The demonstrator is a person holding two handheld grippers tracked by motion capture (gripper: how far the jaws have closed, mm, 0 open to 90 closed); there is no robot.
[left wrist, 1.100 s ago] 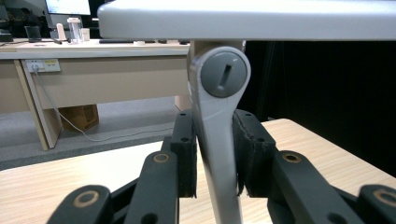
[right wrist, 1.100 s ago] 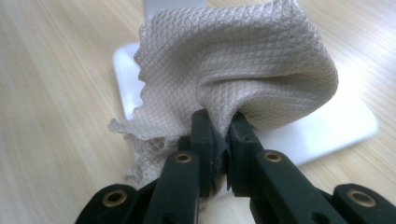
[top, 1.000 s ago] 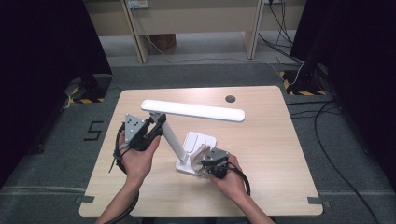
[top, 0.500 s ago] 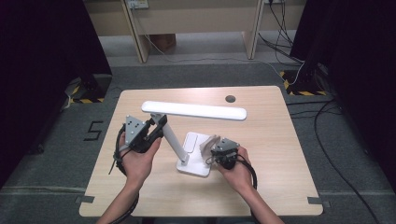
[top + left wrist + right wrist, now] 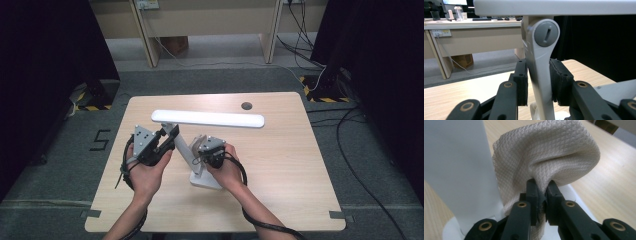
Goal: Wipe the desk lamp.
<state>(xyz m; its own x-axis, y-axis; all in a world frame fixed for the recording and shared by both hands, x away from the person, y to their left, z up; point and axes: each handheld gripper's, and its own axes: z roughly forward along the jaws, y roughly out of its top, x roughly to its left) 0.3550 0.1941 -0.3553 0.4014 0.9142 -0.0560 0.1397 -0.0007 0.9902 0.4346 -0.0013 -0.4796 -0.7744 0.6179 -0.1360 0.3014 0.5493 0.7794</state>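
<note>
A white desk lamp stands on the wooden table (image 5: 285, 165), its long head (image 5: 207, 118) level above a slanted arm (image 5: 184, 145) and flat base (image 5: 209, 181). My left gripper (image 5: 169, 139) is shut on the lamp arm (image 5: 540, 82) just below the grey hinge cap (image 5: 546, 32). Its jaws have just eased open a little, with the pads still against the arm. My right gripper (image 5: 202, 150) is shut on a bunched cream waffle cloth (image 5: 549, 152). The cloth lies against the lamp arm (image 5: 459, 170), above the base (image 5: 451, 230).
A round cable hole (image 5: 246, 106) sits near the table's far edge. Pale desk legs (image 5: 150, 40) and cables (image 5: 320, 55) lie on the floor beyond the table. Dark screens stand at both sides.
My right gripper has carried the cloth from the base's right side up and left, against the lamp arm. The left gripper has stayed on the arm.
</note>
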